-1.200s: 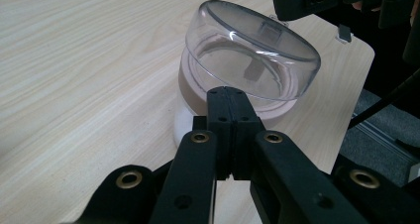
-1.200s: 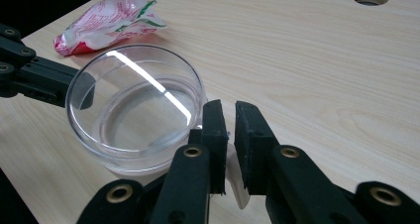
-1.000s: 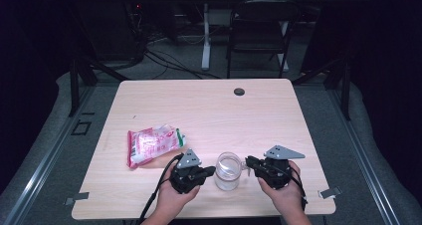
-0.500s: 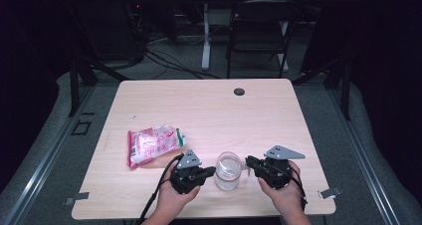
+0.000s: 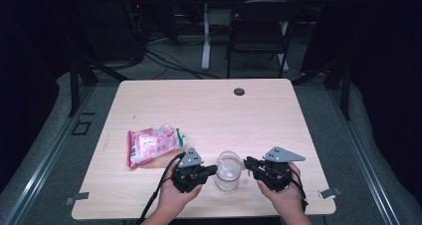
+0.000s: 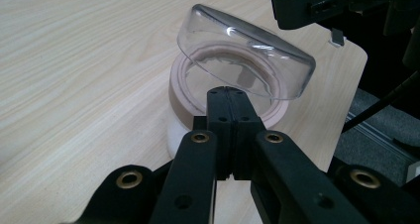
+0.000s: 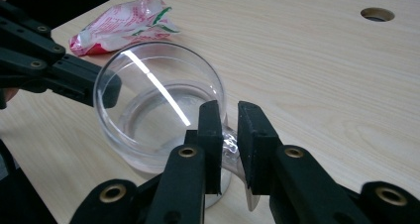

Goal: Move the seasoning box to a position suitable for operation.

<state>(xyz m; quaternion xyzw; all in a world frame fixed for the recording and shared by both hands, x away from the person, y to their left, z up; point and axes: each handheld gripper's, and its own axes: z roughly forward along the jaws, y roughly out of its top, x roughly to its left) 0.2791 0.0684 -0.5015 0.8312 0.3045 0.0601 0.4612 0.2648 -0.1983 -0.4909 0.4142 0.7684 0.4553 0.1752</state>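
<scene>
- Low centre of the high view: clear glass jar (image 5: 228, 170) standing on the bench (image 5: 209, 110), flanked by both claws, its contents hard to make out.
- Left claw (image 6: 228, 92): pressed together, tips at the jar's near rim; actual grip on glass not discernible.
- Right claw (image 7: 229, 116): pinching the jar's rim.
- Red-and-white snack bag (image 5: 152, 144) lying left of the jar, print unreadable.

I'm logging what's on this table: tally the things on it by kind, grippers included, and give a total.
Clear glass jar: 1
Red and white snack packet: 1
Hand-held grippers: 2, the left gripper and the right gripper, one at each side of the jar
Total: 4
</scene>
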